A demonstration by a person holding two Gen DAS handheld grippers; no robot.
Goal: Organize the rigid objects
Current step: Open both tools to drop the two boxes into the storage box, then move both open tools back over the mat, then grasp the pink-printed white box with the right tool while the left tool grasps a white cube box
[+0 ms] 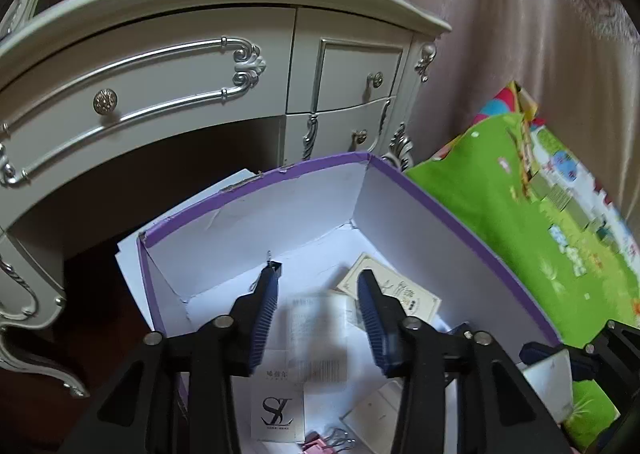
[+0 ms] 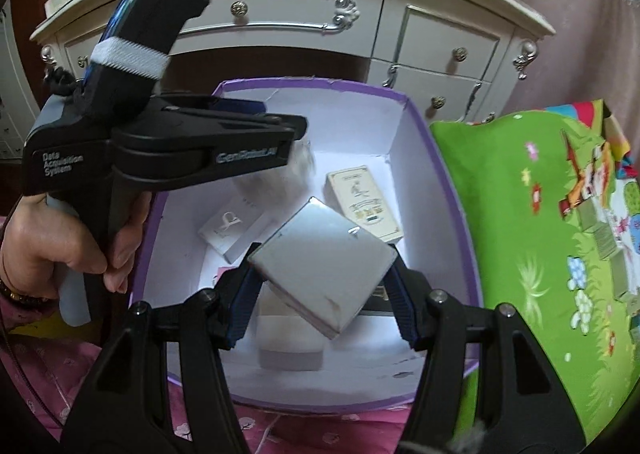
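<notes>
A purple box (image 1: 320,163) with white inside walls (image 2: 400,141) stands on the floor. My left gripper (image 1: 320,272) hovers over it, open. A blurred pale packet with a barcode (image 1: 320,338) shows between and below its fingers, and neither pad touches it. My right gripper (image 2: 325,254) is shut on a flat silver-grey square box (image 2: 324,266), held by two opposite corners above the purple box. Inside lie a cream card box (image 2: 364,201), a white box with a logo (image 1: 276,406), another white box (image 2: 290,342) and pink binder clips (image 1: 320,446).
A cream dresser with silver trim and knobbed drawers (image 1: 160,85) stands right behind the box. A green patterned play mat (image 2: 540,254) lies to the right, with a curtain (image 1: 520,53) behind it. Pink fabric (image 2: 280,430) borders the near side. A hand (image 2: 60,246) grips the left gripper's handle.
</notes>
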